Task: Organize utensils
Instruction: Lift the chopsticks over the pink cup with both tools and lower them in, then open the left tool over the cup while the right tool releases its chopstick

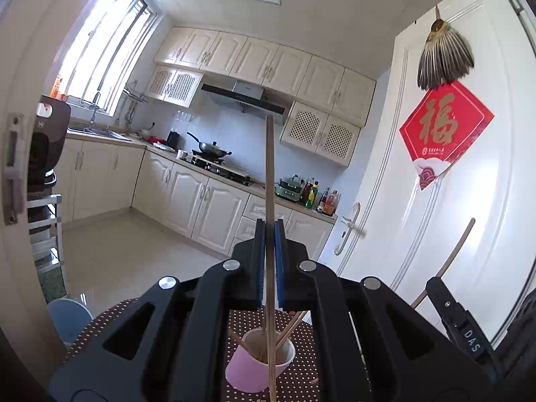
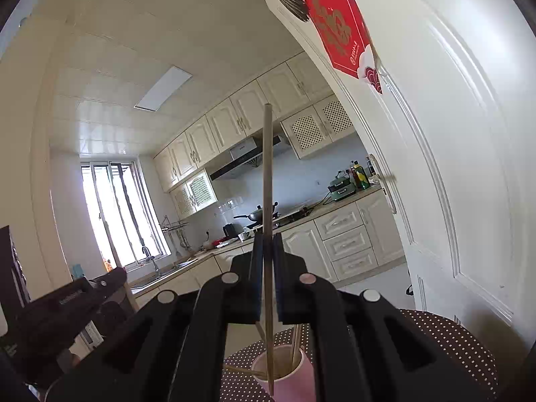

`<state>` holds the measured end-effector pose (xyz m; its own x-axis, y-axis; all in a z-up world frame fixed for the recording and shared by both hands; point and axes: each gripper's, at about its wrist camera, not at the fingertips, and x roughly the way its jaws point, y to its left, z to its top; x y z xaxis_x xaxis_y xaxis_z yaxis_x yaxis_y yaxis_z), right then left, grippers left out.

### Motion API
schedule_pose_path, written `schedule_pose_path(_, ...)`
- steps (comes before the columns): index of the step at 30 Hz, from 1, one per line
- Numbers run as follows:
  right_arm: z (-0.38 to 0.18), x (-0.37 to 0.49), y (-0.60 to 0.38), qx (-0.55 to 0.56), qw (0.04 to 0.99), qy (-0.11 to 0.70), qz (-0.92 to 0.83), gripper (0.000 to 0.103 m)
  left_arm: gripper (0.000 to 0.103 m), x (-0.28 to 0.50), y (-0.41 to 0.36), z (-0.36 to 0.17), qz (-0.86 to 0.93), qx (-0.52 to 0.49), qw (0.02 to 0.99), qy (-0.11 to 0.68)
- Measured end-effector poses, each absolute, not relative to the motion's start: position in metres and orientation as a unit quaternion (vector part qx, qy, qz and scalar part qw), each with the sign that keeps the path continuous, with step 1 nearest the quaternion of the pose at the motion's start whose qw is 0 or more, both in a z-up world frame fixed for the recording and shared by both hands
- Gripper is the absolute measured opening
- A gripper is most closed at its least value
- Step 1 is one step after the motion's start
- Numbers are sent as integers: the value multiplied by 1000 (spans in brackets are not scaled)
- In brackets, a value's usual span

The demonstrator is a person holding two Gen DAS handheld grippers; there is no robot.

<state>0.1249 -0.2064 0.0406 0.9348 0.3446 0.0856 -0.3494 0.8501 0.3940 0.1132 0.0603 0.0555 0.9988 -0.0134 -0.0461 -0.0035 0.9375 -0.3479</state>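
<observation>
Left wrist view first. Looked into a bright kitchen: cream cabinets (image 1: 268,67) across the upper middle, window (image 1: 107,40) upper left, white door (image 1: 469,167) filling the right side with a red paper sign (image 1: 442,134) stuck on it. Down at the bottom, a brown tablecloth with white dots (image 1: 294,382). Sitting on it, bottom centre, a pink cup (image 1: 248,372), round and smooth, with a few thin wooden chopsticks (image 1: 289,330) leaning inside. Left gripper (image 1: 269,234) clamped tight on one wooden chopstick (image 1: 270,174), held nearly vertical, lower end dropping in front of the cup at the bottom edge. Black matte body, blue pads. At lower right, the other gripper's black body with its own stick poking up.

Right wrist view. Same kitchen, tilted: ceiling panels upper left, window (image 2: 114,214) at left, door (image 2: 452,134) at right. Same dotted cloth (image 2: 452,345) lower right, same pink cup (image 2: 301,375) bottom centre with sticks in it. Right gripper (image 2: 268,244) pinched shut on a second chopstick (image 2: 268,167), upright, tip low in front of the cup. Can't tell whether either tip touched the cup.
</observation>
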Motion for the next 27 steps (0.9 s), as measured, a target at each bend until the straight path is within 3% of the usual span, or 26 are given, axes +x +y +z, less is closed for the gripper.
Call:
schedule_pose_path(15,27,166,-200,226,957,-18,180,5,6,173,36,45,2,-153,988,12)
schedule_pose_path(27,-4,205,-185,219,955,25,199,5,6,209,27,24,12,-124,992,25)
